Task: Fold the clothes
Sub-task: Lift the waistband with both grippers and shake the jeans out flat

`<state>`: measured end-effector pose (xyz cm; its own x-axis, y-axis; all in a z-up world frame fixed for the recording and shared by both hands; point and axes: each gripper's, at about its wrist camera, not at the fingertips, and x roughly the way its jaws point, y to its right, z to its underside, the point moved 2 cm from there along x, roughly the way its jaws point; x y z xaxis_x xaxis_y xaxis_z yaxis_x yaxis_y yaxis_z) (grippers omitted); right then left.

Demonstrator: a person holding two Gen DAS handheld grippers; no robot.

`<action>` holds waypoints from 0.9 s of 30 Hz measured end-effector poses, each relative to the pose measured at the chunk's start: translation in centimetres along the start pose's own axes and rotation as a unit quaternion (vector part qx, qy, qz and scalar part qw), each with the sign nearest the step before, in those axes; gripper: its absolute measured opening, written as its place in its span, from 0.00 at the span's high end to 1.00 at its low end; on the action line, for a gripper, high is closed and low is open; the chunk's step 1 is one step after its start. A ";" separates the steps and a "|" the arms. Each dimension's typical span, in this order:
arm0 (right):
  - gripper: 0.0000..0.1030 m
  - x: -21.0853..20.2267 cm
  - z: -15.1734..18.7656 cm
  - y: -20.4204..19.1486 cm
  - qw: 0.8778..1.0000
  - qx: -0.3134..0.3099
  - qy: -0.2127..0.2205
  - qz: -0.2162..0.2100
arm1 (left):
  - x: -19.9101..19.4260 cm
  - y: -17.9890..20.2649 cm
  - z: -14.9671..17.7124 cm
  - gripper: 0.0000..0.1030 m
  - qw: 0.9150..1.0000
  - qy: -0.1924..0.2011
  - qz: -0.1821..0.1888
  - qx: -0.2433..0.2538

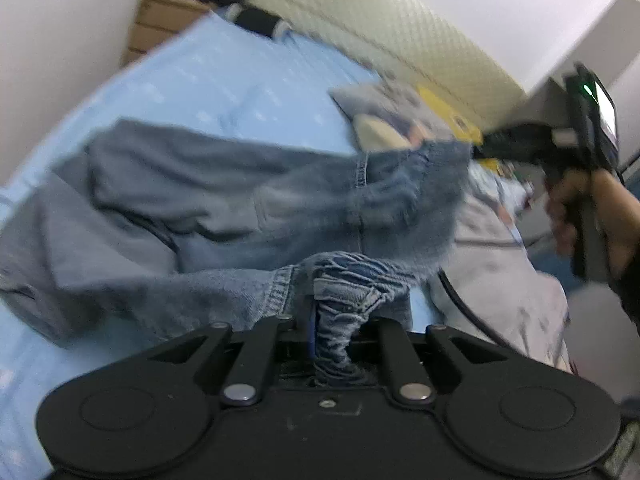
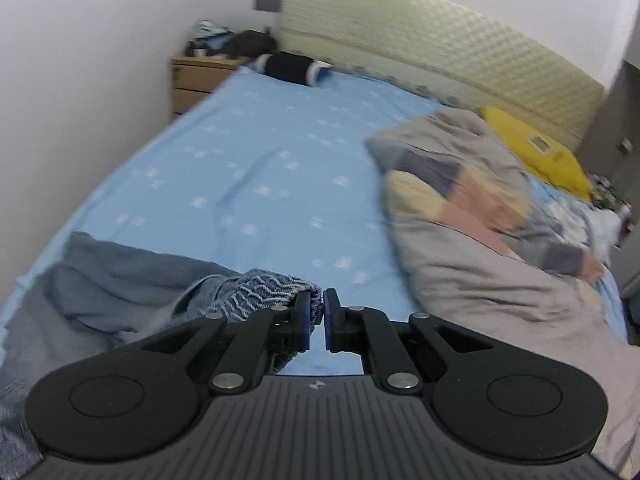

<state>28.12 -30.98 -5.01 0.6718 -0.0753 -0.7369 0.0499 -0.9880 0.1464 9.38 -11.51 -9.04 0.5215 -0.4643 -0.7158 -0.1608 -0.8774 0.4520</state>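
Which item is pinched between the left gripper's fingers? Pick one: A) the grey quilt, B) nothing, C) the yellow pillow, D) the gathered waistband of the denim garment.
D: in the left wrist view, the denim garment's gathered waistband runs down into the closed left gripper.

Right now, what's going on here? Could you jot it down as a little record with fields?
Place: bed with light blue sheet
Garment: denim jeans, partly lifted off the sheet
Left gripper: shut on the jeans' elastic waistband
Right gripper: shut on the waistband's other end
Nearby: grey patchwork quilt, yellow pillow
Fold: not yet made
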 end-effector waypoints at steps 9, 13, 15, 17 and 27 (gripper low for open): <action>0.95 8.0 4.1 10.4 0.999 -0.007 -0.031 -0.001 | 12.6 11.5 3.8 0.89 0.998 -0.052 -0.017 0.015; 0.95 12.2 6.3 14.7 0.999 -0.022 -0.033 -0.013 | 19.3 14.3 5.2 0.87 0.997 -0.069 -0.033 0.026; 0.98 14.4 7.4 16.5 0.999 -0.032 -0.031 -0.020 | 22.6 15.3 5.9 0.86 0.996 -0.077 -0.044 0.029; 1.00 15.8 8.6 18.1 0.999 -0.040 -0.017 -0.012 | 25.8 16.3 6.5 0.83 0.994 -0.085 -0.054 0.032; 0.98 14.4 12.7 23.5 0.995 0.016 -0.015 -0.093 | 29.1 17.0 7.3 0.58 0.988 -0.126 -0.081 0.025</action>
<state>29.59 -57.00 -20.54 0.6309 0.1068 -0.7685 0.1479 -0.9889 -0.0159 15.74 -40.83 -26.06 0.3188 -0.3275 -0.8894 -0.1372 -0.9445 0.2986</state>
